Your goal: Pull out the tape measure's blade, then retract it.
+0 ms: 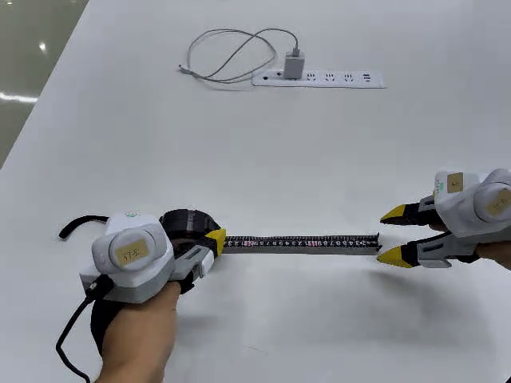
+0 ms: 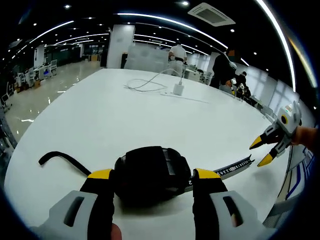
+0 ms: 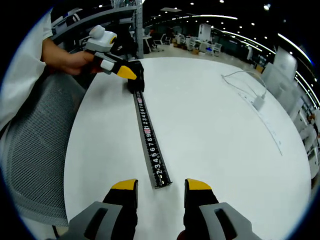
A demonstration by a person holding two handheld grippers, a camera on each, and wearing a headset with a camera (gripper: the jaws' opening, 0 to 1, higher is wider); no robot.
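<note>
Tape (image 1: 185, 223) half hidden, held in left gripper (image 2: 153, 175) fingers | blade (image 1: 303, 242) out on table (image 1: 239, 144) | right gripper (image 1: 392, 234) fingers wide, blade end loose between.

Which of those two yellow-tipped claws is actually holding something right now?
The left gripper: its jaws are shut on the black tape measure case. The right gripper is open, its tips spread apart by the free end of the blade.

My left gripper (image 1: 209, 243) hid much of the tape measure's case (image 1: 188, 226) from my head view, and there the figures on the blade (image 1: 303, 242) were too small to read. The picture's right edge cut off the back of my right gripper (image 1: 391, 234).
</note>
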